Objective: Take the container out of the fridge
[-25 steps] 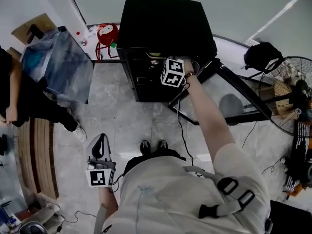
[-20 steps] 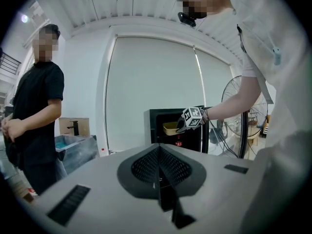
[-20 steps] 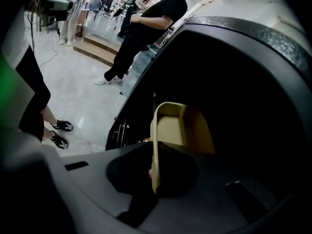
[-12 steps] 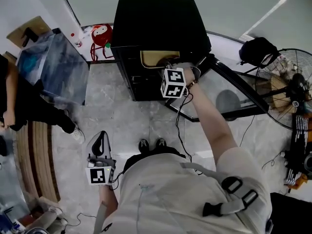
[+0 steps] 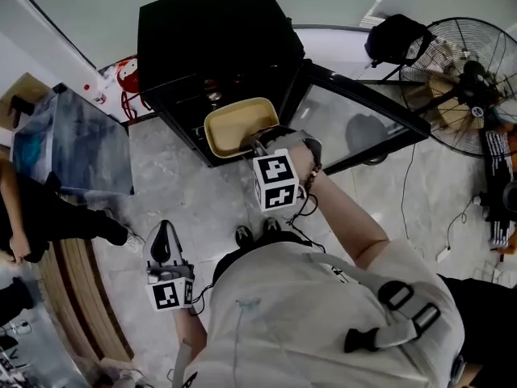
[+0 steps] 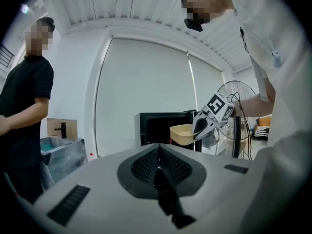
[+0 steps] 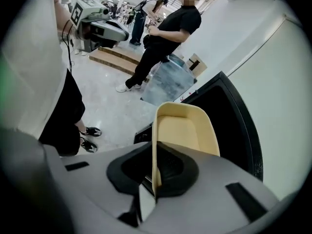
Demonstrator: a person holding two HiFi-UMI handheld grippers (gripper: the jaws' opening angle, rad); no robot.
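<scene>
A shallow yellow container hangs in the air just in front of the black fridge, whose glass door stands open to the right. My right gripper is shut on the container's near rim; in the right gripper view the rim runs edge-on between the jaws, with the container tipped onto its side. My left gripper hangs low at my left side, shut and empty. In the left gripper view, the container and right gripper show before the fridge.
A standing fan and a black bag are at the right. A clear plastic box and a red item stand left of the fridge. A person in black stands at the left by wooden steps.
My right gripper has drawn back from the fridge's opening toward me, bringing the yellow container out with it. The left gripper has stayed at my side.
</scene>
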